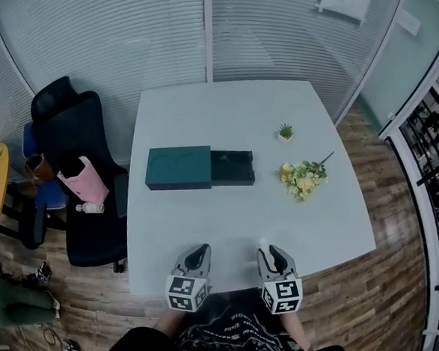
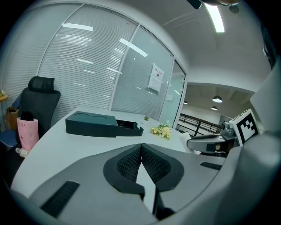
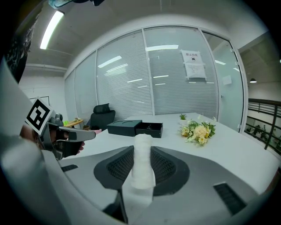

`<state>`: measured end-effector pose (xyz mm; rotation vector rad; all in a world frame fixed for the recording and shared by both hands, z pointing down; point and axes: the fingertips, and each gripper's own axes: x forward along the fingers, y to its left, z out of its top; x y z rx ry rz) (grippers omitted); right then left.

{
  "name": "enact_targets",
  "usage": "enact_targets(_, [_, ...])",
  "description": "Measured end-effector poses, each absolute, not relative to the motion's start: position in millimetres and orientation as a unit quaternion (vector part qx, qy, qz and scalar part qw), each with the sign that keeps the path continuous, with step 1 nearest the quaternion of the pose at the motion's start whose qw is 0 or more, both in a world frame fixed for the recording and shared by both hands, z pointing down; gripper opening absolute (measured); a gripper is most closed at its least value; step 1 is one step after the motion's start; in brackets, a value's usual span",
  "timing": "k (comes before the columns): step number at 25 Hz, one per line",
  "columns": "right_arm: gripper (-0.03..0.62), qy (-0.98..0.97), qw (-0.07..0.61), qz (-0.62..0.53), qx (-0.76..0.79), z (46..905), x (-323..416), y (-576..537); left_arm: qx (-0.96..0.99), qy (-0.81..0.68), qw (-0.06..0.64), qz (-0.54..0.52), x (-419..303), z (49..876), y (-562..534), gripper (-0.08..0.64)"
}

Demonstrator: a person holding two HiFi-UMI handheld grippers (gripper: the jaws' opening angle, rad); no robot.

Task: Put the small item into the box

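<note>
A dark teal box [image 1: 179, 167] lies mid-table with its black inner tray [image 1: 232, 167] slid out to the right and showing open compartments. My right gripper [image 3: 142, 151] is shut on the small item, a white roll [image 3: 142, 169] that stands upright between the pads. It hovers over the table's near edge, well short of the box [image 3: 131, 127]. My left gripper [image 2: 140, 147] is shut with nothing in it, its pads meeting at the tips. In the head view the left gripper [image 1: 199, 251] and right gripper [image 1: 265, 251] sit side by side at the near edge.
A bunch of yellow flowers [image 1: 303, 178] lies to the right of the box, and a small potted plant [image 1: 285, 131] stands behind it. A black office chair [image 1: 71, 153] with a pink bag is at the table's left side. Glass walls with blinds are beyond.
</note>
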<state>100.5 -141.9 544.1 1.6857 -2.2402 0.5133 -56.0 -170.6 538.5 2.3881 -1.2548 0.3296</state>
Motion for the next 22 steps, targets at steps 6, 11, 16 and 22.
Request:
enact_targets(6, [0.129, -0.797, 0.153, 0.179, 0.557, 541.0, 109.0, -164.8, 0.843, -0.477, 0.22, 0.117, -46.3, 536.1, -184.6, 0.02])
enact_targets(11, [0.129, -0.809, 0.16, 0.144, 0.547, 527.6, 120.1, -193.5, 0.837, -0.493, 0.213, 0.107, -41.6, 532.7, -195.7, 0.02])
enact_targets(16, [0.129, -0.834, 0.14, 0.096, 0.525, 489.8, 118.0, -227.1, 0.819, -0.519, 0.223, 0.105, -49.0, 538.9, -201.4, 0.02])
enact_targets(22, [0.129, -0.866, 0.114, 0.04, 0.485, 449.5, 113.1, -276.9, 0.809, -0.533, 0.226, 0.104, -47.6, 540.1, -202.8, 0.02])
